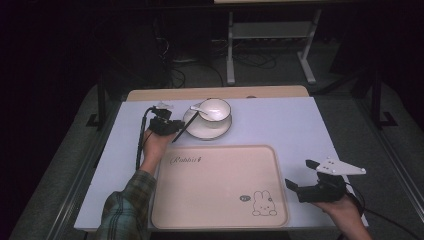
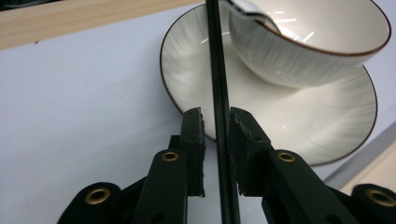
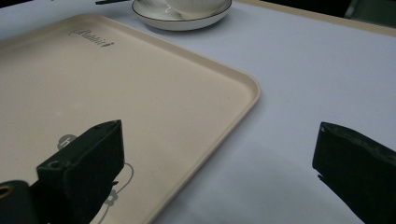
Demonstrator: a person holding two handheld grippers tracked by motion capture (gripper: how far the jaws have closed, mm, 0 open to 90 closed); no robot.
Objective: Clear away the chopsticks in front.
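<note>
A thin black chopstick (image 1: 183, 130) leans on the rim of a white saucer (image 1: 202, 134) that holds a white bowl (image 1: 216, 111) with a white spoon (image 1: 195, 108) in it. My left gripper (image 1: 178, 126) sits at the saucer's left edge. In the left gripper view its jaws stand narrowly around the chopstick (image 2: 215, 60). The right pad (image 2: 243, 135) touches it, and a slit of light shows at the left pad. My right gripper (image 1: 300, 173) hovers open and empty at the right edge of the beige rabbit tray (image 1: 215, 185).
The tray (image 3: 116, 84) lies at the front centre of the white tabletop (image 1: 280, 125). A wooden strip (image 1: 215, 93) runs along the table's far edge. Beyond it, on the dark floor, stand a metal frame and cables.
</note>
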